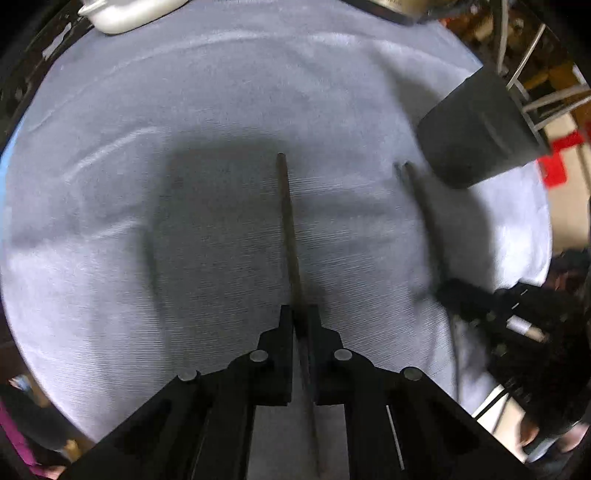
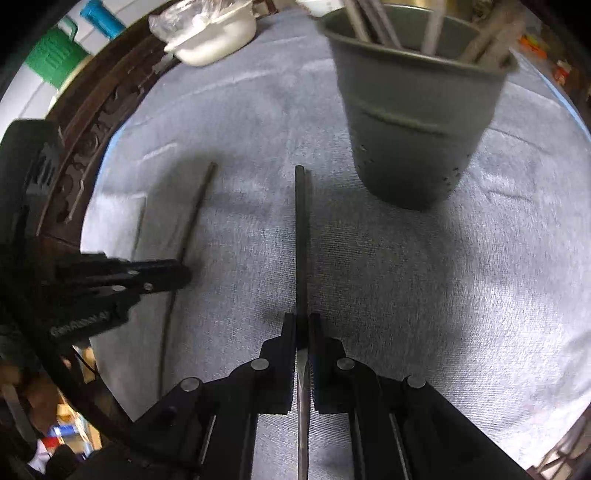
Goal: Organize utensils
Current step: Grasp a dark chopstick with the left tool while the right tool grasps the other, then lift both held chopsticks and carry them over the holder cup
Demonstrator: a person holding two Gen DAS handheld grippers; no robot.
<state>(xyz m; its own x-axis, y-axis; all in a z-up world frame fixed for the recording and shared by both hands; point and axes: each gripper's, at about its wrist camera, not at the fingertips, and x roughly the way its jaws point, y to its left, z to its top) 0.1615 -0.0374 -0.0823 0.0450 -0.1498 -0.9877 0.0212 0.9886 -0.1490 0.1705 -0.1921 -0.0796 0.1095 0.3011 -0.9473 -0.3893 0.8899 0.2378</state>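
Left wrist view shows the left gripper (image 1: 300, 314) pointing down at the cloth-covered bench (image 1: 184, 110), its fingers (image 1: 284, 332) closed on a thin dark chopstick (image 1: 286, 206) that runs forward between them and back out beneath the camera. The right wrist view shows the same on the other side: the right gripper (image 2: 302, 325) is clamped on a second dark stick (image 2: 301, 229), its far end reaching toward the grey utensil cup (image 2: 413, 122). That cup stands upright on the cloth, already holding several utensils (image 2: 373, 22), and it is near the right stick's tip but not touching it. A white dish (image 2: 214, 40) sits at the bench's far edge.

Both sticks look light, stiff and smooth, so they will likely pivot or slip in a flat two-pad pinch. Each is held around its middle or a little behind, which keeps it balanced; a hold near one end would probably let it droop. Lowering it into the cup end-first should call for tilting it upright.
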